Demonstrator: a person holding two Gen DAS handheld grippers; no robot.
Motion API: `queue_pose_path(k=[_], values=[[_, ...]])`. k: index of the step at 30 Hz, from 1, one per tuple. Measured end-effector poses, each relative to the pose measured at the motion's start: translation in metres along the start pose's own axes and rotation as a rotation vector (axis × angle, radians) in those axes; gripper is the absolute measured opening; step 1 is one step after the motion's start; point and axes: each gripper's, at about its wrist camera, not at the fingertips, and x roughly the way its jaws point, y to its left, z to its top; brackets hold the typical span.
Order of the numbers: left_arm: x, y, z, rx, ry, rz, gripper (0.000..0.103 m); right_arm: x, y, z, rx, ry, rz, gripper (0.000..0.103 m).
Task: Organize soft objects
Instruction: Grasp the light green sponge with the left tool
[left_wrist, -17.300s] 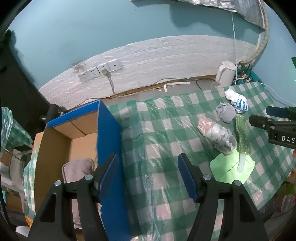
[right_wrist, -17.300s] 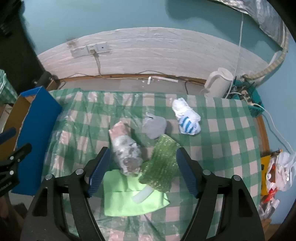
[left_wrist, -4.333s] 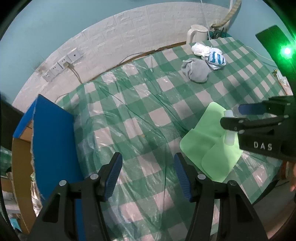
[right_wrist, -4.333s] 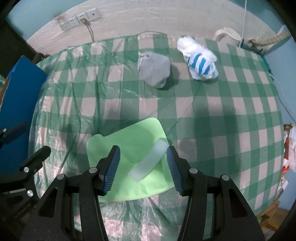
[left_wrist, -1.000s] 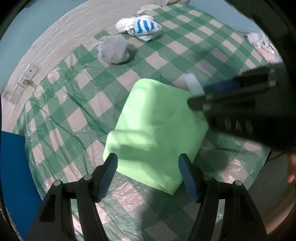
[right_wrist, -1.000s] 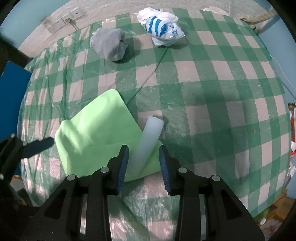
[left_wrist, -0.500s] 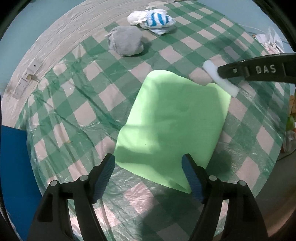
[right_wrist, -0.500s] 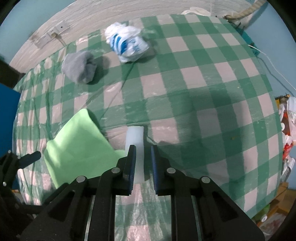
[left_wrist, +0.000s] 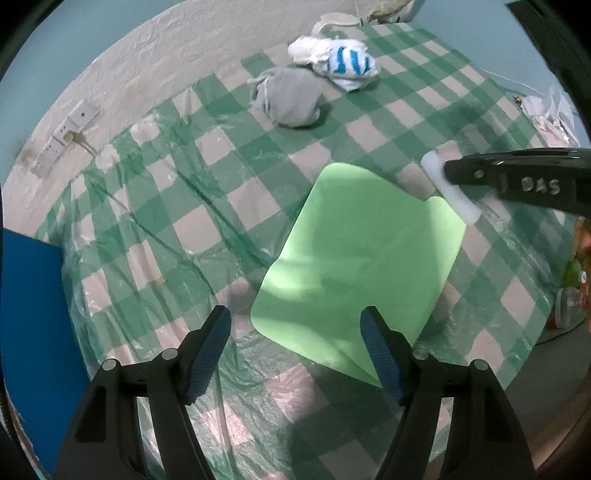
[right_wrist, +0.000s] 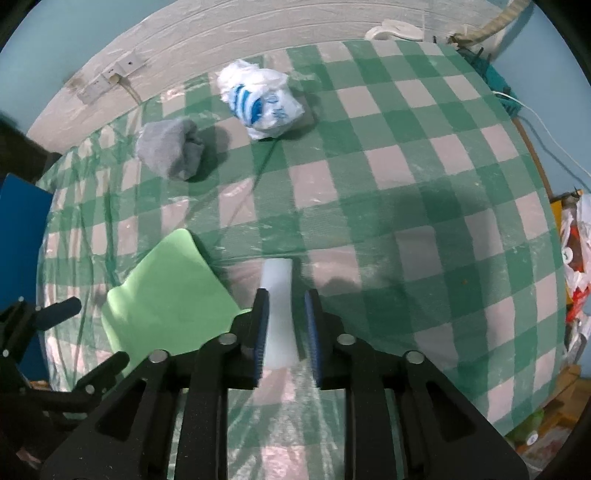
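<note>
My right gripper is shut on a white foam block and holds it just above the checked tablecloth; the block also shows in the left wrist view. A light green foam sheet lies flat on the cloth, its near edge between my open, empty left gripper's fingers; it shows in the right wrist view too. A grey rolled cloth and a white-and-blue plastic bag lie at the far side.
A blue-sided cardboard box stands off the table's left edge. Wall sockets and a white kettle are at the back. Bags and clutter lie beyond the right edge. The table has a green checked plastic cover.
My right gripper has closed on the white foam block and drawn it right, off the green sheet. The left gripper has stayed open near the sheet's front edge.
</note>
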Motion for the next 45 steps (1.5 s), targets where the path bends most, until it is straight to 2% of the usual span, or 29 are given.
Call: queue_pose_path(k=[5, 9, 14, 22, 28, 33, 35, 37, 38, 45], values=[[0.002, 0.001, 0.003, 0.017, -0.012, -0.006, 0.074, 0.010, 0.010, 0.003, -0.019, 0.013, 0.009, 0.023], [0.002, -0.001, 0.003, 0.015, -0.012, -0.020, 0.074, 0.019, 0.019, 0.005, -0.053, 0.018, -0.033, 0.027], [0.001, -0.004, 0.008, 0.016, -0.030, -0.076, 0.074, 0.014, 0.016, 0.000, -0.073, 0.007, -0.064, 0.013], [0.000, -0.033, 0.011, 0.092, -0.047, -0.131, 0.074, -0.003, 0.000, -0.002, -0.029, -0.023, -0.048, 0.013], [0.012, -0.051, 0.008, 0.160, -0.027, -0.107, 0.074, -0.004, -0.005, -0.006, -0.017, -0.011, -0.036, 0.013], [0.021, -0.049, 0.010, 0.144, -0.016, -0.112, 0.074, -0.005, -0.002, -0.006, -0.026, -0.011, -0.030, 0.013], [0.024, -0.047, 0.014, 0.132, -0.010, -0.116, 0.068, -0.003, 0.001, -0.004, -0.033, -0.009, -0.029, 0.013], [0.025, -0.042, 0.016, 0.115, -0.007, -0.137, 0.057, -0.002, 0.003, -0.003, -0.039, -0.005, -0.028, 0.013], [0.024, -0.040, 0.014, 0.106, -0.006, -0.147, 0.055, -0.002, 0.003, -0.004, -0.042, -0.004, -0.028, 0.013], [0.021, -0.035, 0.017, 0.096, -0.012, -0.172, 0.013, -0.001, 0.004, -0.004, -0.048, -0.001, -0.028, 0.013]])
